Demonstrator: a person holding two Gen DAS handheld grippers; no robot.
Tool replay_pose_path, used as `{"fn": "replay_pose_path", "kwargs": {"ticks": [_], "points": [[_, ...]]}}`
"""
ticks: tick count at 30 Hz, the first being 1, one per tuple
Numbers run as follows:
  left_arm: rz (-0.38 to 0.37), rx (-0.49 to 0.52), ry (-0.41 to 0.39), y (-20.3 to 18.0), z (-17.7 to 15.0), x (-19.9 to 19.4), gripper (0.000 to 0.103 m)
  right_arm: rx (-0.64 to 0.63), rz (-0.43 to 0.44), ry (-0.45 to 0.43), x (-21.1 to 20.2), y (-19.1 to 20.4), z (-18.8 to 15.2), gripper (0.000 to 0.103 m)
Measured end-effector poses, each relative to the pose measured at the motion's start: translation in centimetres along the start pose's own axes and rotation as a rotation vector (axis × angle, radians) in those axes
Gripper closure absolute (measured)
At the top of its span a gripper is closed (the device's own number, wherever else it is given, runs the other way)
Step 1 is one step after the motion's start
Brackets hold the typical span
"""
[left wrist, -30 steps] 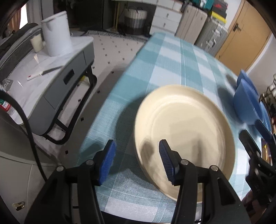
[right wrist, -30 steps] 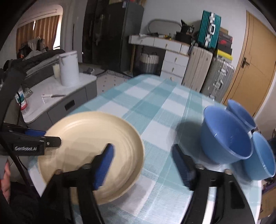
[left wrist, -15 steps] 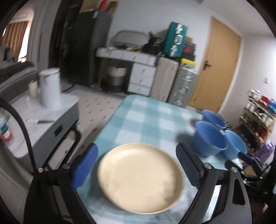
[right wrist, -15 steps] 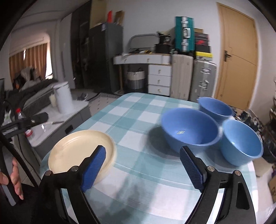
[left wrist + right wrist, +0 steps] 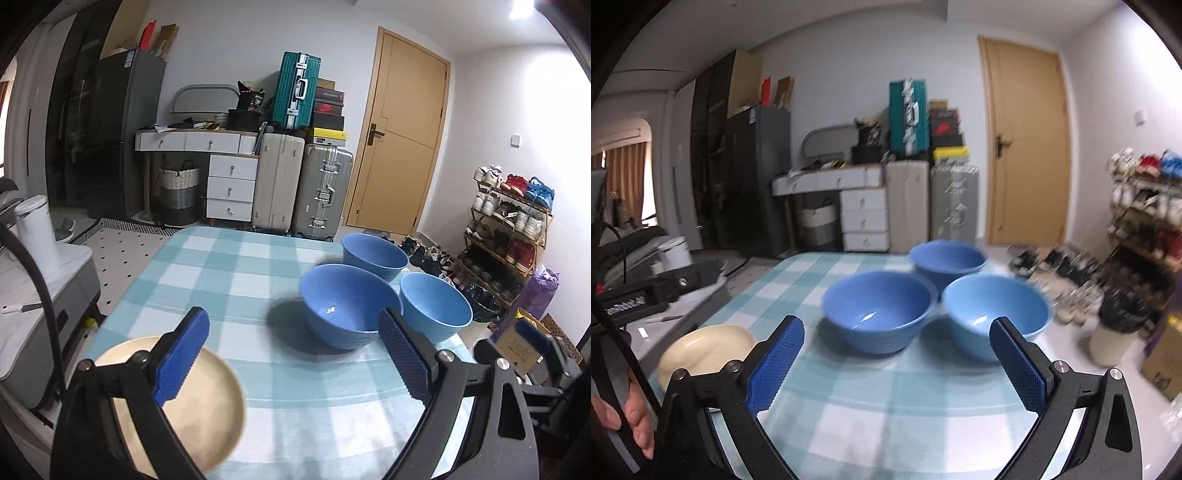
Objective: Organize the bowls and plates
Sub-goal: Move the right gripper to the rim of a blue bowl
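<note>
the table (image 5: pixel 229 280) carries a teal check cloth. taking the big bowl (image 5: pixel 347 306) as landmark: bare cloth stretches to its left and in front of it. two smaller bowls crowd its other sides, the far bowl (image 5: pixel 375 254) behind it and the right bowl (image 5: pixel 436 310) just beside it near the table's right edge (whether the rims touch is hard to tell). the plate (image 5: pixel 207 398) lies well apart from the big bowl, at the near left corner, close to the table's edge.

the left gripper (image 5: pixel 291 354) hangs above the near edge, level and pointing toward the big bowl, its jaws spread wide with nothing between them; its left finger overlaps the plate in view. the right gripper (image 5: pixel 895 363) sits likewise above the near cloth, jaws wide apart and holding nothing, framing the big bowl (image 5: pixel 881 310) and right bowl (image 5: pixel 995 314); the plate (image 5: pixel 705 349) shows beyond its left finger.
</note>
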State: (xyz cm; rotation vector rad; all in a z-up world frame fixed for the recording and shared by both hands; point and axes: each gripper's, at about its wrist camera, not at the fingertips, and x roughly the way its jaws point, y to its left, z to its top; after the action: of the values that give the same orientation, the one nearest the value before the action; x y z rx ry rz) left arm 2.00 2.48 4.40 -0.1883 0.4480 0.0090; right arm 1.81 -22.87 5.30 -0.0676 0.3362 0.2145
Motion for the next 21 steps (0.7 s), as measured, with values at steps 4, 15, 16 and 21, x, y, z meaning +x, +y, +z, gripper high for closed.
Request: {"fn": "replay_pose_path", "kwargs": {"ticks": [4, 15, 16, 21], "points": [[0.002, 0.020, -0.009, -2.4, -0.3, 1.3, 0.009, -0.037, -0.046, -0.054, -1.5, -0.7, 0.0, 0.001], [0.013, 0.144, 0.055, -6.4, -2.2, 3.3, 0.000, -0.004, -0.086, -0.027, -1.1, -3.2, -0.2, 0.001], [0.022, 0.148, 0.054, -6.4, -2.3, 3.3, 0.000, 0.008, -0.085, -0.023, -1.0, -3.4, -0.3, 0.001], [0.030, 0.135, 0.057, -5.7, -2.7, 3.0, 0.000, 0.048, -0.060, 0.008, -0.4, -3.6, -0.5, 0.001]]}}
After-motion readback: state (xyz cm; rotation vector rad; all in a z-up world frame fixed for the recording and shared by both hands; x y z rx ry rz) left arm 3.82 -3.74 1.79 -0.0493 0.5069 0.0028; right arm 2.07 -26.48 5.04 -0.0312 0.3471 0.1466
